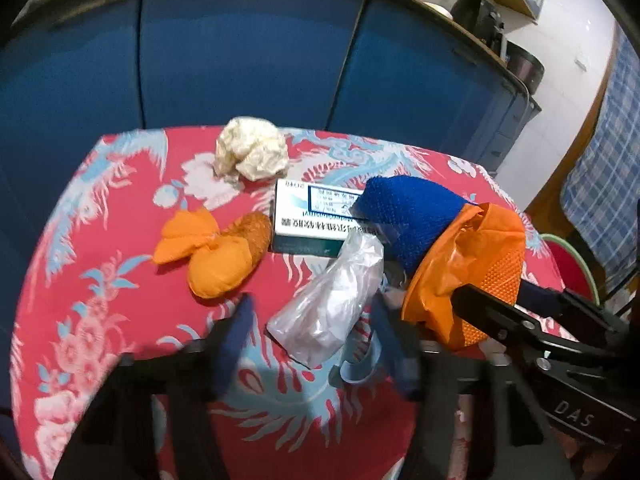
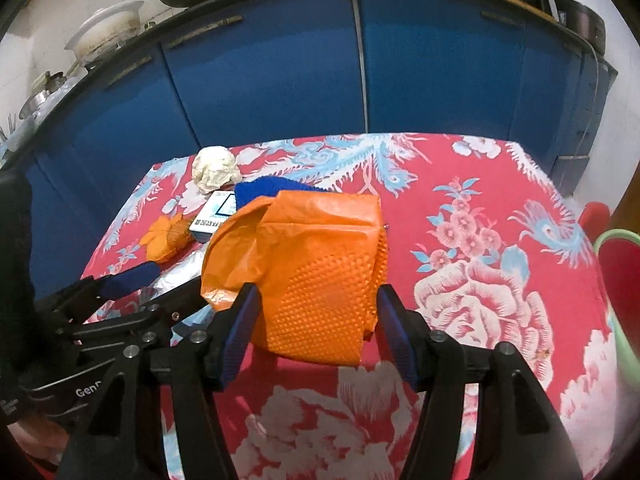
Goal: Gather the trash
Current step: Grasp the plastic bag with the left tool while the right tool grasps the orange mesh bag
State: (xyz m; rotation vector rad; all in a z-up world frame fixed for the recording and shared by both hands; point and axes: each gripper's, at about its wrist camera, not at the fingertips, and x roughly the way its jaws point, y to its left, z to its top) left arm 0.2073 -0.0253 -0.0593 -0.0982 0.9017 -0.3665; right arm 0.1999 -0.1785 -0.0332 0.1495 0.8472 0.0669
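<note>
Trash lies on a red flowered tablecloth (image 1: pixel 120 320). A clear plastic bag (image 1: pixel 332 300) lies between the fingers of my open left gripper (image 1: pixel 316 344). Beyond it are an orange crumpled wrapper (image 1: pixel 216 252), a white and green box (image 1: pixel 308 220), a white paper wad (image 1: pixel 250 150) and a blue mesh piece (image 1: pixel 408 216). An orange plastic bag (image 2: pixel 316 272) lies between the fingers of my open right gripper (image 2: pixel 316 332); they stand wide on either side of it. The orange bag also shows in the left wrist view (image 1: pixel 472 268).
Blue cabinet doors (image 2: pixel 360 72) stand right behind the table, with pots and bowls on the counter above. A green-rimmed red basin (image 2: pixel 616 280) sits off the table's right edge. The right half of the tablecloth (image 2: pixel 500 260) carries no objects.
</note>
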